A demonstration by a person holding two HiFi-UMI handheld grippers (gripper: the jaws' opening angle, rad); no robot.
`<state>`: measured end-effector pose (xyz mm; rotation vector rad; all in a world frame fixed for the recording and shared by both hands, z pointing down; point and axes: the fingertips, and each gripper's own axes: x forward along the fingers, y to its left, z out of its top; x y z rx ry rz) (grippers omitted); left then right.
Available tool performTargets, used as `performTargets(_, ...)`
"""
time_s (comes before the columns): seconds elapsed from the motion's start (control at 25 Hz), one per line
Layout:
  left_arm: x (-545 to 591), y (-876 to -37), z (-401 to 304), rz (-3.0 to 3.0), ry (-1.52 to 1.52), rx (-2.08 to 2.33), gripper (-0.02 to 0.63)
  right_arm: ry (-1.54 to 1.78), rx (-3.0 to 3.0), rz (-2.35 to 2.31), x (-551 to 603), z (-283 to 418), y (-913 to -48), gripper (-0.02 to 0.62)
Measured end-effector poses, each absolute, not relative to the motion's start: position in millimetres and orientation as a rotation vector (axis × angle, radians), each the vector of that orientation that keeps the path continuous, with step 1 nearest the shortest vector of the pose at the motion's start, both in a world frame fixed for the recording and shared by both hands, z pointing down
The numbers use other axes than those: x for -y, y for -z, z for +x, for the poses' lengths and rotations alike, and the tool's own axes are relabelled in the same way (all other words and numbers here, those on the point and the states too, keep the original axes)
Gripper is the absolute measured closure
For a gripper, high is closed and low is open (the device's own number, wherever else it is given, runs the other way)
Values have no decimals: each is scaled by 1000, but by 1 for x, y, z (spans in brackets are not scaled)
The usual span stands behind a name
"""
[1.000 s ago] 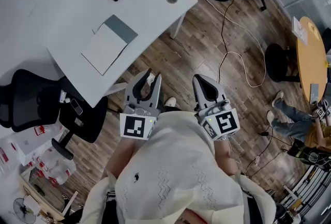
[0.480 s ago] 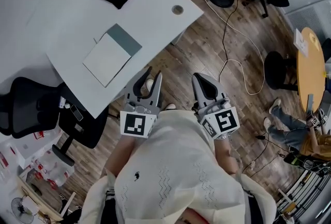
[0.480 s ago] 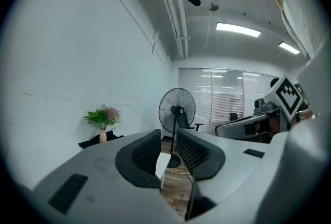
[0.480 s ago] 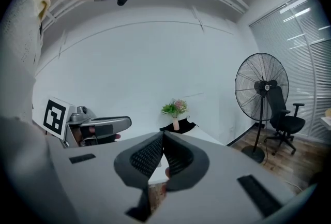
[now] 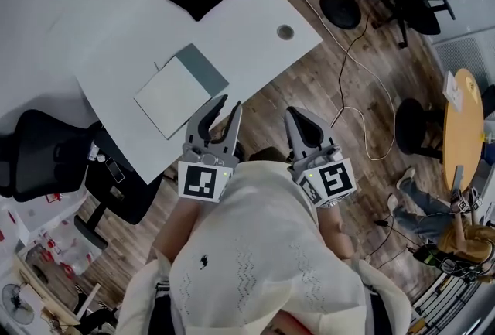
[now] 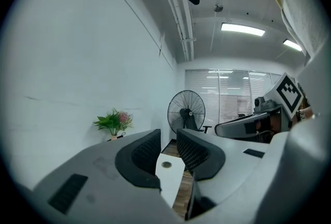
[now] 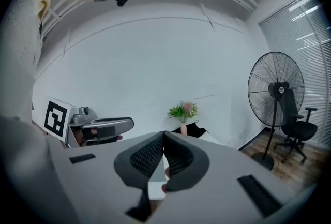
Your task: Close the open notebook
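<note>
Notebook [image 5: 182,90] on table [image 5: 108,24]: head view only

Your left gripper [image 5: 229,103], jaws apart, reaches over the edge of the white counter [image 5: 255,24], near the open notebook [image 5: 174,94]. Your right gripper [image 5: 291,112], jaws together, is beside it, above the wooden floor [image 5: 309,86].
</note>
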<state>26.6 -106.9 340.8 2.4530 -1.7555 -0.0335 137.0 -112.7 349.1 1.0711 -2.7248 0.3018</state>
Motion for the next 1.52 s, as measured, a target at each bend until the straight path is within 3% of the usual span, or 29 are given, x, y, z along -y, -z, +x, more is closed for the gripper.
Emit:
performTargets(0.96,113,-351,-68,1980,14,2231,505,-256,2840,440,168,29,-347,594)
performTargets(1.52,110,-386,-61,1626,-64,2419,500,-212,2825,-13,191,4,-357,595)
